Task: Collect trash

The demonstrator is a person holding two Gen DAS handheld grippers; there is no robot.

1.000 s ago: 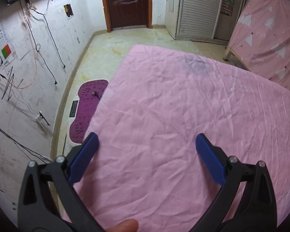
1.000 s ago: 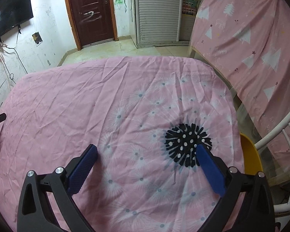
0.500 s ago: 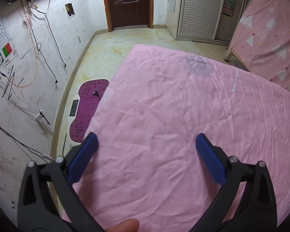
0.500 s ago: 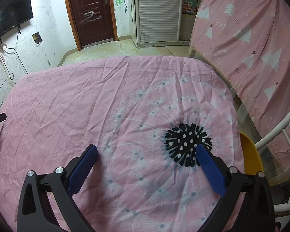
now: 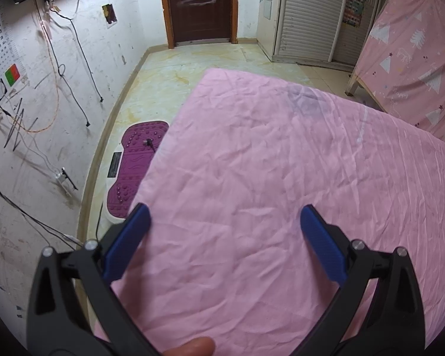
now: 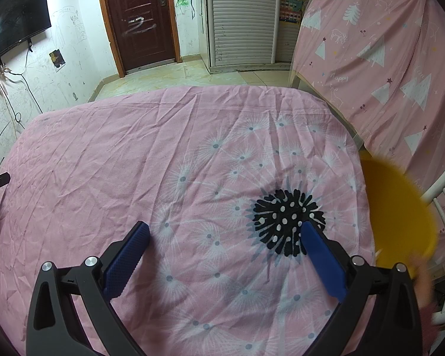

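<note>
left claw (image 5: 224,221) and right claw (image 6: 224,238) both spread wide, holding nothing, above pink sheet (image 6: 109,160)

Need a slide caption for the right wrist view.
Open right gripper above the pink dandelion-print bedsheet, a blurred yellow basin at the bed's right edge.

1. Below my left camera the bed (image 5: 267,178) fills the middle.
2. A foot massage mat (image 5: 136,163) lies on the floor (image 5: 192,65) left of it.
3. A basin (image 6: 397,210) sits beside the bed's right edge.
4. The door (image 6: 139,17) stands beyond.
</note>
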